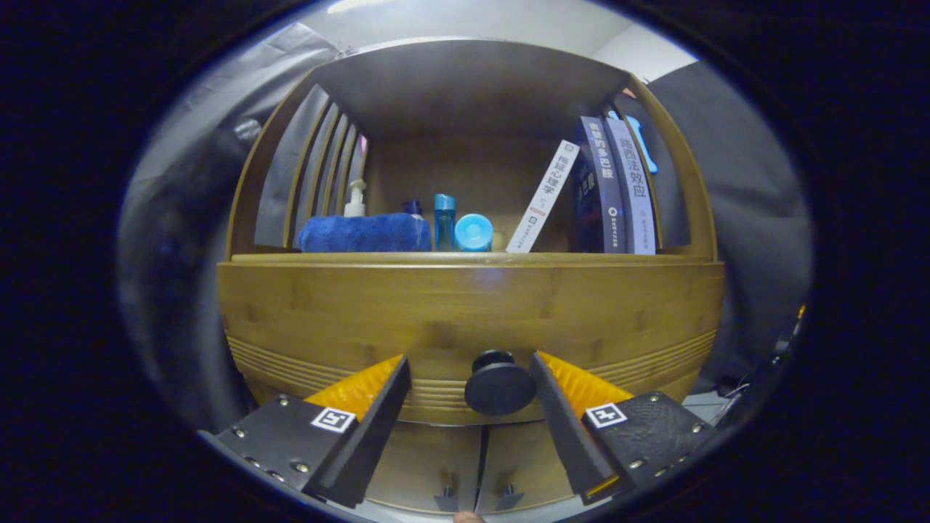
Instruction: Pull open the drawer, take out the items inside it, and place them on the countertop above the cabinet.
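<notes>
A wooden cabinet stands straight ahead, its drawer front (465,312) closed, with a round black knob (498,385) at its lower middle. My gripper (468,367) is open, and the knob sits between the two fingers, nearer the right one; neither finger touches it. Above the drawer runs the countertop (465,257), which forms the floor of an open shelf bay. The drawer's inside is hidden.
On the countertop lie a folded blue towel (363,232), a white pump bottle (354,197), a blue bottle (444,221), a round blue lid (473,232) and several leaning books (607,185). Two lower cabinet doors (479,465) with small handles sit beneath the drawer.
</notes>
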Available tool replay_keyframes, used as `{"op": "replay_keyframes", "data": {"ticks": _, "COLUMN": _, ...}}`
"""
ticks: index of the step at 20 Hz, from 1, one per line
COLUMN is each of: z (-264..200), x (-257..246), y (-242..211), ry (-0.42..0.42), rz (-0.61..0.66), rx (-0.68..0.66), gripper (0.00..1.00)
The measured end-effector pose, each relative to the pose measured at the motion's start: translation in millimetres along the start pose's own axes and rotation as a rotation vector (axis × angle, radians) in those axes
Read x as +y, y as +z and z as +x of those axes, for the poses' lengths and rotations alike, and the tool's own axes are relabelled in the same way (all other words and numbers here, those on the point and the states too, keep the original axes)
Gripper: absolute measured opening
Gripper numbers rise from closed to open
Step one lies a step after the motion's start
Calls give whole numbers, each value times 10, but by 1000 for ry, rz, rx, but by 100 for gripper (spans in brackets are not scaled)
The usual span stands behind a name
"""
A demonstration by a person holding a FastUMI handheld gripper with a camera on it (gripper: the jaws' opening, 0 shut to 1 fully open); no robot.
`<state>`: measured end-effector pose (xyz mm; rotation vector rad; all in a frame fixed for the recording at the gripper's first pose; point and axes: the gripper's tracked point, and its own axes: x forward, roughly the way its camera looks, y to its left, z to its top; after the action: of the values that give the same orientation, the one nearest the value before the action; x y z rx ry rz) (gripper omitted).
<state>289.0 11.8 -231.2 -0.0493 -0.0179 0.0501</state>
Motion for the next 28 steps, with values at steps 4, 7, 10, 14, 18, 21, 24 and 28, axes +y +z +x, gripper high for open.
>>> {"op": "replay_keyframes", "data": {"ticks": 4, "z": 12, "x": -10, "y": 26, "ry": 7, "rz": -32, "rx": -15, "gripper": 99}}
{"op": "replay_keyframes", "data": {"ticks": 7, "z": 21, "x": -28, "y": -147, "ry": 17, "rz": -74, "rx": 34, "gripper": 98}}
{"op": "replay_keyframes", "data": {"ticks": 10, "z": -73, "x": -73, "y": -423, "ry": 27, "rz": -85, "rx": 130, "gripper": 99}}
{"op": "replay_keyframes", "data": {"ticks": 14, "z": -360, "x": -147, "y": -478, "ry": 18, "rz": -73, "rx": 200, "gripper": 99}}
{"op": "replay_keyframes", "data": {"ticks": 18, "z": -779, "x": -26, "y": -187, "ry": 52, "rz": 31, "rx": 204, "gripper": 99}}
{"op": "replay_keyframes", "data": {"ticks": 21, "z": -1078, "x": -75, "y": 25, "ry": 39, "rz": 1, "rx": 203, "gripper": 99}}
{"op": "replay_keyframes", "data": {"ticks": 24, "z": -1469, "x": -139, "y": 268, "ry": 31, "rz": -21, "rx": 209, "gripper": 99}}
{"op": "replay_keyframes", "data": {"ticks": 28, "z": -1917, "x": -180, "y": 830, "ry": 15, "rz": -20, "rx": 159, "gripper": 99}}
